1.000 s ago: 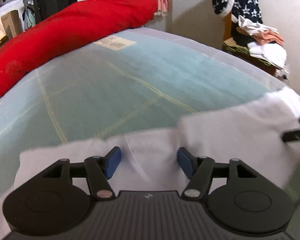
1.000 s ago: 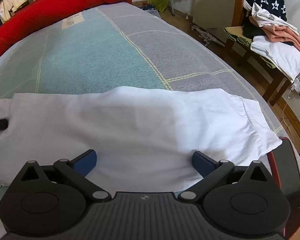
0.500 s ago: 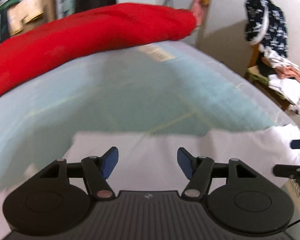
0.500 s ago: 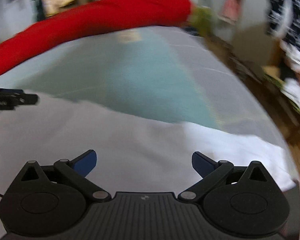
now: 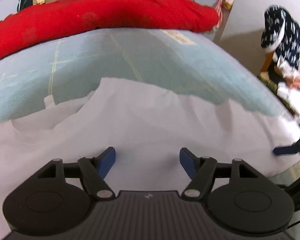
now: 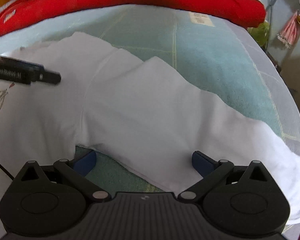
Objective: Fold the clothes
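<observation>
A teal checked bed cover (image 6: 220,60) carries a white T-shirt (image 6: 142,104) spread flat – probably for folding; the left gripper (image 5: 147,160) is opening over it and the right gripper (image 6: 144,160) gapes wide – both hold nothing.

Lighting: even, soft indoor light, moderately bright; source not visible. No glare. Faint shadows under the folds of the white garment (image 6: 142,104). Both views show strong fisheye bending at the edges; the bed (image 5: 170,60) curves like a dome. Motion blur softens the right side of the left view and the background clutter.
</observation>
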